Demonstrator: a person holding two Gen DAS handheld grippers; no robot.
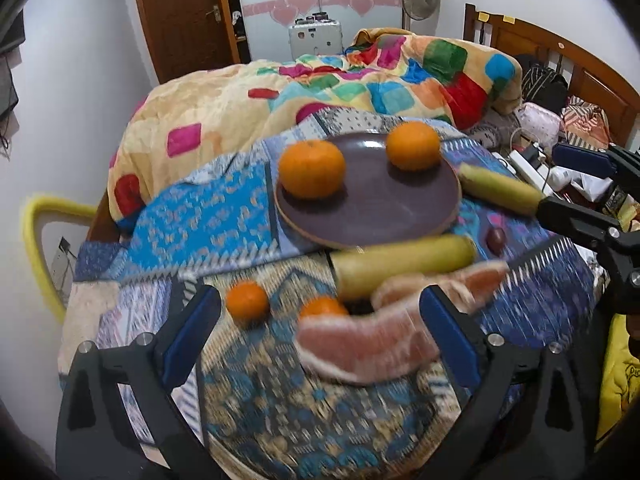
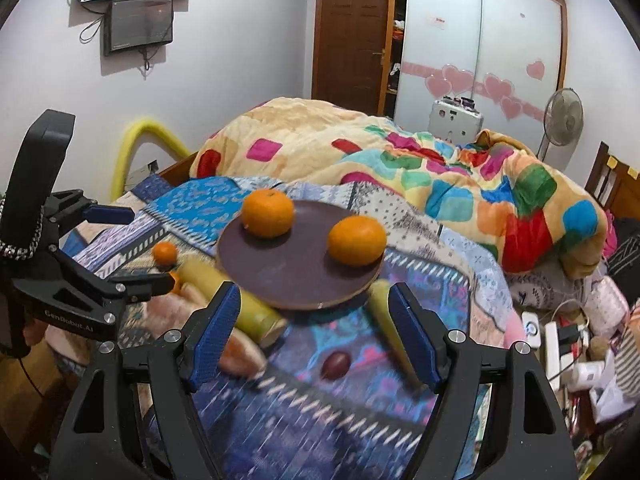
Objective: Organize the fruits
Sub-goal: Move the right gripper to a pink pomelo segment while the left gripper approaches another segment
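The fruit lies on a patchwork bedcover [image 1: 224, 216] around a round dark purple plate [image 1: 372, 208]. Two large oranges [image 1: 311, 169] [image 1: 413, 145] sit on the plate, well ahead of both pairs of jaws.

The left gripper [image 1: 320, 332] has its blue-padded jaws spread wide and grips nothing. Between them and just ahead lie two peeled pink pomelo segments [image 1: 368, 348], their long axes running across the gap; the nearer one reaches up against the right-hand pad, though blur hides whether it touches. Two small tangerines [image 1: 247, 302] [image 1: 323, 307] rest just beyond the left-hand pad. A yellow-green banana [image 1: 404, 266] lies crosswise past the segments, against the plate's near rim.

The right gripper [image 2: 314, 340] is released too, its jaws moderately apart with nothing clamped. A small dark red plum-like fruit [image 2: 336, 365] sits on the cover between them. A second yellow-green banana [image 2: 394, 332] runs lengthwise just inside the right-hand pad, pointing from the plate's rim toward the camera. The first banana passes behind the left-hand pad, angled outward.
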